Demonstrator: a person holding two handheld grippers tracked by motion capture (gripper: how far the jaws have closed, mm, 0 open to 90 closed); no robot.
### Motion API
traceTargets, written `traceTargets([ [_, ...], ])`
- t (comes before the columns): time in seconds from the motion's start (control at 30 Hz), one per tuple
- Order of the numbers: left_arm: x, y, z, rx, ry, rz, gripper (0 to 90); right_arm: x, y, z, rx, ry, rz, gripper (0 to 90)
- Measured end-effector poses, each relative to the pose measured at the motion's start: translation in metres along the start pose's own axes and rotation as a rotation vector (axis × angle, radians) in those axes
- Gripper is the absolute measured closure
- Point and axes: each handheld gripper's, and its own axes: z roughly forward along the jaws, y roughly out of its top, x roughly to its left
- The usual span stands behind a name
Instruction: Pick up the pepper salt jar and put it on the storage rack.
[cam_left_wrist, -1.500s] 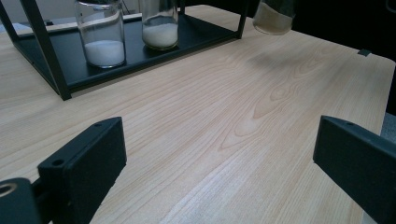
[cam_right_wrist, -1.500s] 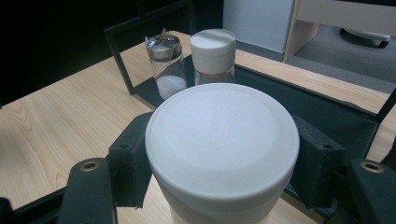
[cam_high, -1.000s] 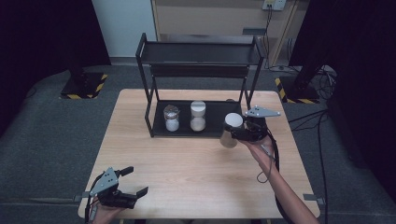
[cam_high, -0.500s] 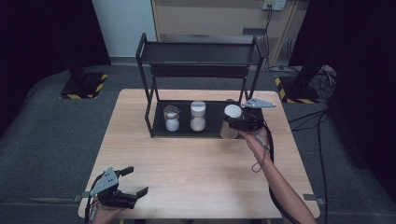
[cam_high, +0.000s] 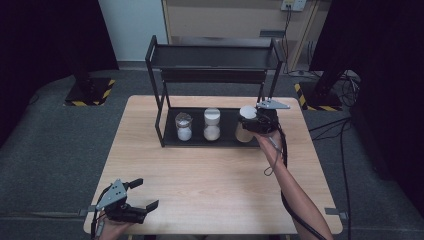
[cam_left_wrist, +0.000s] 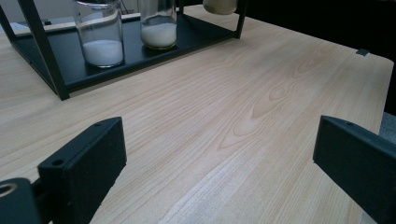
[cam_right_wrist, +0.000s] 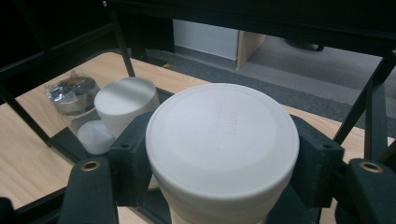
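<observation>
White-lidded jar (cam_right_wrist: 222, 154) pinched between right gripper (cam_high: 256, 121) jaws at shelf's (cam_high: 215, 55) right end; left gripper (cam_high: 131, 200) spread

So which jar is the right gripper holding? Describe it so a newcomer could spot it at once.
Start at the black two-tier rack at the table's far side. Three jars line its bottom shelf; take the jar at the right end, clamped in the right gripper. Its contents look tan where its neighbours' are white.
</observation>
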Motion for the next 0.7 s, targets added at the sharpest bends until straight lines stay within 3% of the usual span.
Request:
traceTargets([
  [0.7,0.001,-0.001,0.000,-0.003,0.000,-0.001,1.5,0.003,-0.005,0.036,0.017,-0.047,0.004,33.4],
])
